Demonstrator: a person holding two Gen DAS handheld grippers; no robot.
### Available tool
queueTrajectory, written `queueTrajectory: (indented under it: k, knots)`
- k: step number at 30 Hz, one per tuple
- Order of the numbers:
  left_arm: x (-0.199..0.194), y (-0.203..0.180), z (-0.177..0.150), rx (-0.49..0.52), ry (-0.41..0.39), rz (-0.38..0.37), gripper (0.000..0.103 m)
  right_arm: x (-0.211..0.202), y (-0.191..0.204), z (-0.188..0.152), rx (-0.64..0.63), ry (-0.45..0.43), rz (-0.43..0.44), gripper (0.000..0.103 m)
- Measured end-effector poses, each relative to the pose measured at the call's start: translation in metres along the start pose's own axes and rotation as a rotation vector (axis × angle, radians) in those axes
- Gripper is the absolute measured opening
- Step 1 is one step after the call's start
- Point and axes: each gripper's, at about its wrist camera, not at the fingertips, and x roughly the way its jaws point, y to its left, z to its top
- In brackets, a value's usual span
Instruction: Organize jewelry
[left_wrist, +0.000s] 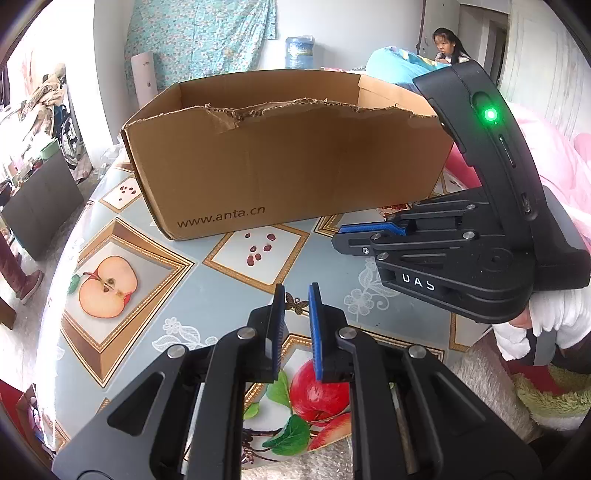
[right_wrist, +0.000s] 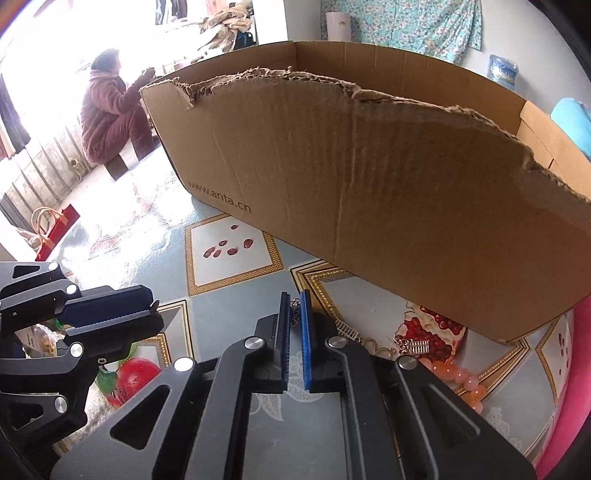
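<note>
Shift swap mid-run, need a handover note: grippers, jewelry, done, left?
Left hand-held gripper: near shut, empty, over the fruit-print tablecloth.
Right hand-held gripper: shut on a thin silver chain earring.
Beside the torn brown cardboard box: silver abacus-shaped earrings, orange bead bracelet.
Done: box interior hidden, cannot tell.
Left: these pieces probably go in.

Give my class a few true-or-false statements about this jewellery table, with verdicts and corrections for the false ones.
1. The cardboard box has a torn front rim. True.
2. The box stands on bare wood. False: it stands on a fruit-patterned tablecloth.
3. An orange bead bracelet lies on the cloth outside the box. True.
4. The silver earrings are inside the box. False: the silver earrings lie on the cloth in front of it.
</note>
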Motion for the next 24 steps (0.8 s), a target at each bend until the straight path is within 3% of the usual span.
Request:
queueTrajectory:
  k: [4, 9, 19, 24]
  knots:
    - [-0.001, 0.003, 0.000, -0.007, -0.004, -0.005, 0.012, 0.002, -0.014, 0.008, 0.048, 0.034, 0.073, 0.003]
    - [-0.004, 0.005, -0.001, -0.011, -0.013, -0.002, 0.012, -0.013, -0.043, 0.011, 0.171, -0.003, 0.177, 0.002]
    - [-0.012, 0.007, 0.002, -0.011, -0.031, -0.003, 0.012, -0.056, -0.055, 0.022, 0.217, -0.089, 0.225, 0.002]
    - [-0.035, 0.011, 0.026, 0.012, -0.113, -0.017, 0.012, -0.091, -0.052, 0.044, 0.192, -0.168, 0.224, 0.002]
